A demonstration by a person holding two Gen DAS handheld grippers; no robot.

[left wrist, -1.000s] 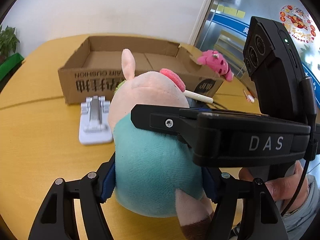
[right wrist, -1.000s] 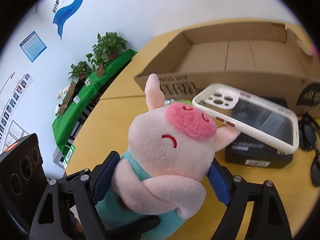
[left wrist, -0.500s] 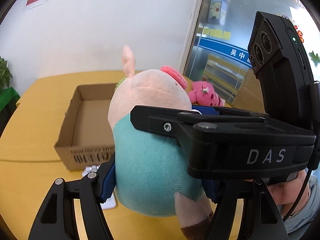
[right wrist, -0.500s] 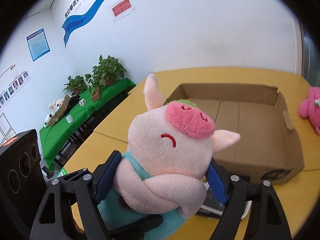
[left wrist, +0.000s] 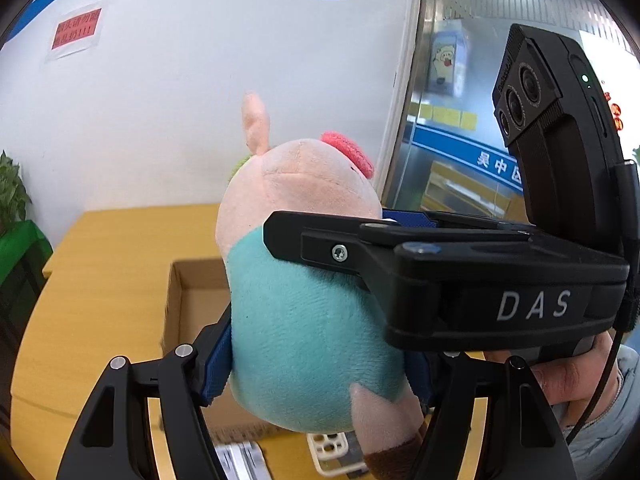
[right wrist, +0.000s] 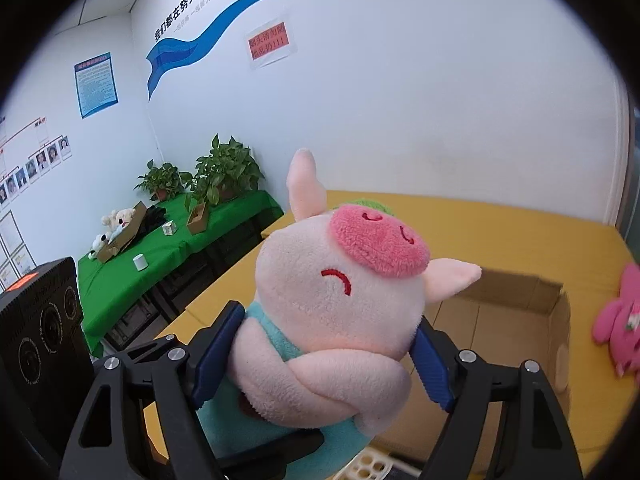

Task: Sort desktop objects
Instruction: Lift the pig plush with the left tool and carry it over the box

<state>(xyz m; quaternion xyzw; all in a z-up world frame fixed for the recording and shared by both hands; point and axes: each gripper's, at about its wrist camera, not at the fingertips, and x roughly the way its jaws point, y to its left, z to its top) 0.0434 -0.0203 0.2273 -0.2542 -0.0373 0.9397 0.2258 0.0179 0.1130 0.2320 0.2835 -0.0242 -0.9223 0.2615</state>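
Both claws, left (left wrist: 320,364) and right (right wrist: 320,356), clamped on the pink plush pig in teal (left wrist: 304,320), have lifted it off the yellow table (left wrist: 104,280), above the open cardboard box (right wrist: 516,312).

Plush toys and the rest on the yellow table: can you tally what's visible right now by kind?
Plush toys: 2, the pig held by both the left gripper and right gripper, and a pink toy beside the box.
Cardboard boxes: 1.
White phone cases: 1, partly hidden.
Printed white item, unclear: 1.
Total: 5.
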